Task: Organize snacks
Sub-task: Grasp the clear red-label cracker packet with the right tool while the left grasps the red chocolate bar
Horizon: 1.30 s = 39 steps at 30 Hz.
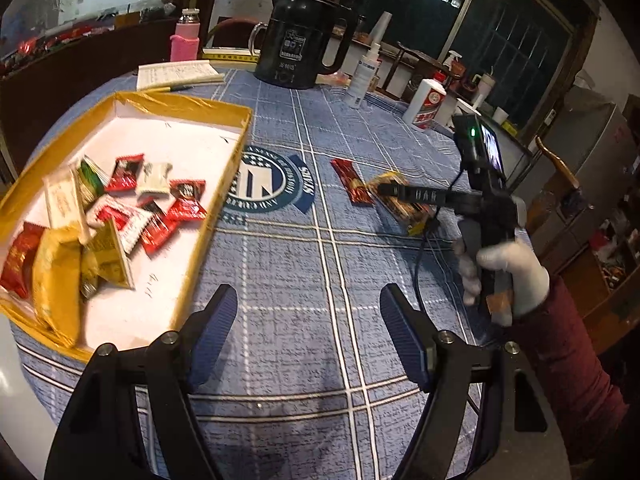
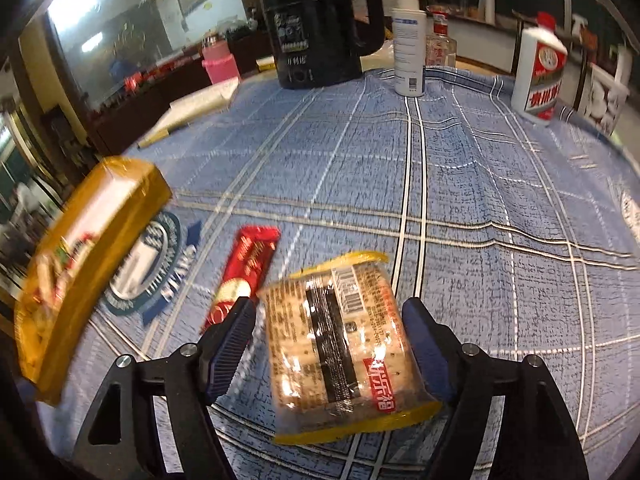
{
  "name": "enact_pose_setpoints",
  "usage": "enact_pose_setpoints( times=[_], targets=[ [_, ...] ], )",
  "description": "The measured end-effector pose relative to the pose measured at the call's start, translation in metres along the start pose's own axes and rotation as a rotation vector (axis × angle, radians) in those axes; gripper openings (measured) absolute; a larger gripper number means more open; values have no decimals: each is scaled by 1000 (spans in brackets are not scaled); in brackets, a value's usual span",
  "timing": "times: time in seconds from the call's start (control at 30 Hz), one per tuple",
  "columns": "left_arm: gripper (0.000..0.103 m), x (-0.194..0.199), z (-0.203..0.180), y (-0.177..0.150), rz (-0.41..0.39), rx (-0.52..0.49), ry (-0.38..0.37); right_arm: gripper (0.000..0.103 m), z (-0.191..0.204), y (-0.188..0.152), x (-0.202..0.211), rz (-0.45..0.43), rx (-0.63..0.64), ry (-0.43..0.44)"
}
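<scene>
Snacks in red, white, green and gold wrappers (image 1: pixel 120 216) heaped in a gold-edged box (image 1: pixel 224 184), left of and ahead of the left gripper (image 1: pixel 308 320). Left gripper spread wide, nothing between its pads, hovering over bare blue checked cloth on the surface (image 1: pixel 320 264). Ahead and to its right, a long red packet (image 1: pixel 352 182) flat on the cloth, then a yellow-edged cracker pack (image 1: pixel 394 184) just beside it, partly hidden behind the right gripper (image 1: pixel 390 190). Further right, a white-gloved hand (image 1: pixel 504 276) with a dark red sleeve around the right gripper's handle.

From the right wrist: gold box (image 2: pixel 92 264) far left of the right gripper (image 2: pixel 328 336), blurred. Red packet (image 2: pixel 248 268) just ahead of the left finger (image 2: pixel 232 344). Cracker pack (image 2: pixel 336 344) lying on the cloth between the spread fingers, pads not visibly pressing it; contact on the right side hard to tell. Beyond, a black kettle (image 2: pixel 316 24), a white spray bottle (image 2: pixel 408 44) and a red-and-white bottle (image 2: pixel 540 72), all well ahead.
</scene>
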State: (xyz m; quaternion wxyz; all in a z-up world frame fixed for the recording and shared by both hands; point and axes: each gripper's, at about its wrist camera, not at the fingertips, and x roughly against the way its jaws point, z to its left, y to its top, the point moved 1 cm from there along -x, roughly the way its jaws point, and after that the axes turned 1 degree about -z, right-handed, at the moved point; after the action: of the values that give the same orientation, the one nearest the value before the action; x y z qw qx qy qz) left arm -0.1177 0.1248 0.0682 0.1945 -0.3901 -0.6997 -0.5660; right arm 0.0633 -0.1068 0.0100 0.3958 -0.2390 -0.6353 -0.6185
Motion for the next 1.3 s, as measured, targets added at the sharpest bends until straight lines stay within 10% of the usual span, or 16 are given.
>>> enact_pose_setpoints(
  times=[0.6,0.83,0.93,1.3],
  targets=[
    [74,-137,-54,79,102,-98,10,72,-67,-33,33,-102,-255,94],
    [47,-204,-80,93,158,-240,155,72,-83,-32,39,-148,-327,141],
    [25,-205,-87,92,132,-318,155,72,-82,-33,39,-155,-325,142],
    [24,-166,-76,88,99,-235,82,72,-82,-35,41,-192,-329,119]
  ],
)
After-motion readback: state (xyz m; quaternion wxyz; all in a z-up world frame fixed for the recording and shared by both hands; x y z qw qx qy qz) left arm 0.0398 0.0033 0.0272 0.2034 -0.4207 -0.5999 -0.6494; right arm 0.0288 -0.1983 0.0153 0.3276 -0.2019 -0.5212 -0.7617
